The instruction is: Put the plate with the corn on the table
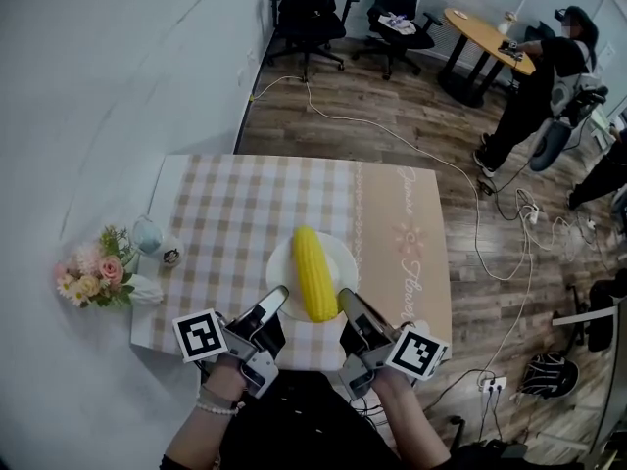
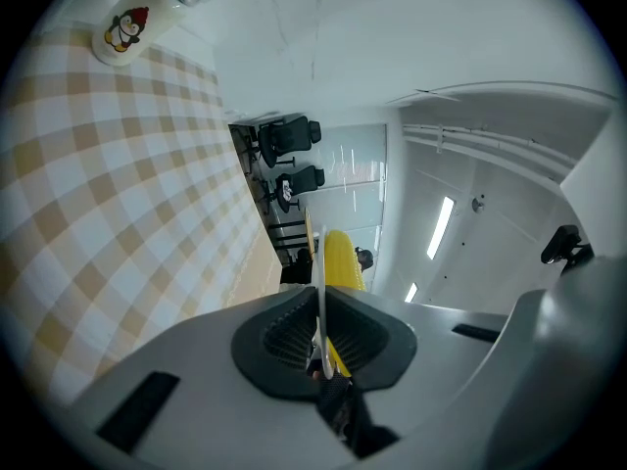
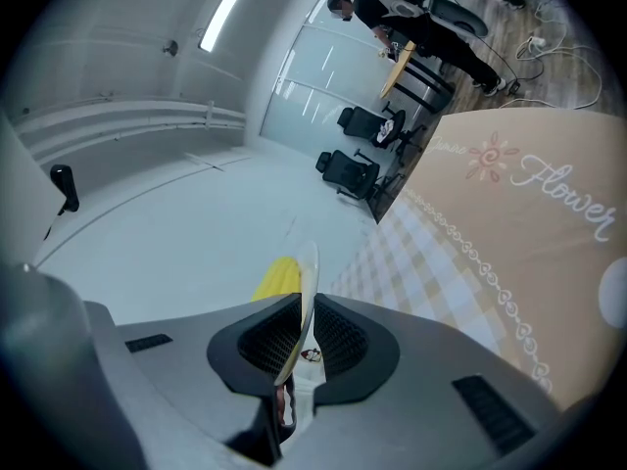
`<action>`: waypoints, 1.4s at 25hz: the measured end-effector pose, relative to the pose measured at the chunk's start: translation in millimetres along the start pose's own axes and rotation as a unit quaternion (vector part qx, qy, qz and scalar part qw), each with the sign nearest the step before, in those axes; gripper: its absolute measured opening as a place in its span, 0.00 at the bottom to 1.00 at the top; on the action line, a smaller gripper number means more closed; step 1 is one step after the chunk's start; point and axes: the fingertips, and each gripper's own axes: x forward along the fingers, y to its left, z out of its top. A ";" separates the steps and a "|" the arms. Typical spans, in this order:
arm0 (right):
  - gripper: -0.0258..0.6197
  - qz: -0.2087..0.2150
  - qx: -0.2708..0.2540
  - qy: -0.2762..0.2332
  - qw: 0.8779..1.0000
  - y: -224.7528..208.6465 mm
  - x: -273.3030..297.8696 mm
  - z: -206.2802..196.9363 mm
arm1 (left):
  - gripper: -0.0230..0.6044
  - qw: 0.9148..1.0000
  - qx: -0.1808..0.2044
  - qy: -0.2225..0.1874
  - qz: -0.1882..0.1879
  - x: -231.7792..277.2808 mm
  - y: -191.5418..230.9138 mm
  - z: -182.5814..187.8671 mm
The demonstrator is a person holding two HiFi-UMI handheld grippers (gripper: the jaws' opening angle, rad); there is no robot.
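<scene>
Pinching the plate (image 1: 343,251) rim, left tongs (image 1: 280,295) and right tongs (image 1: 344,298) reach over table (image 1: 225,223) edge.

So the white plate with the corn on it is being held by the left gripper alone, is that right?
Not quite: both grippers hold it. The left gripper and the right gripper each pinch the near rim of the white plate carrying the corn. The right gripper view shows its jaws closed on the rim.

We note bright, even illum. from ceiling strip lights (image 2: 443,225); gripper views fisheye w/ dark corners; shadows soft.
</scene>
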 end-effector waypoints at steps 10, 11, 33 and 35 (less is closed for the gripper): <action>0.14 -0.016 -0.001 0.007 1.000 -16.2 16.9 -12.2 | 0.08 1.000 0.005 0.018 0.009 1.0 24.8 10.9; 0.14 -0.019 0.002 0.009 1.000 -18.6 17.5 -15.3 | 0.08 1.000 0.008 0.019 0.010 0.0 27.4 10.9; 0.14 -0.098 0.025 0.036 0.994 -90.9 60.3 -27.6 | 0.07 0.999 -0.005 0.040 0.028 26.8 96.8 44.4; 0.14 -0.090 0.027 0.038 0.995 -92.7 66.1 -29.0 | 0.07 0.999 -0.002 0.043 0.031 29.3 103.2 45.9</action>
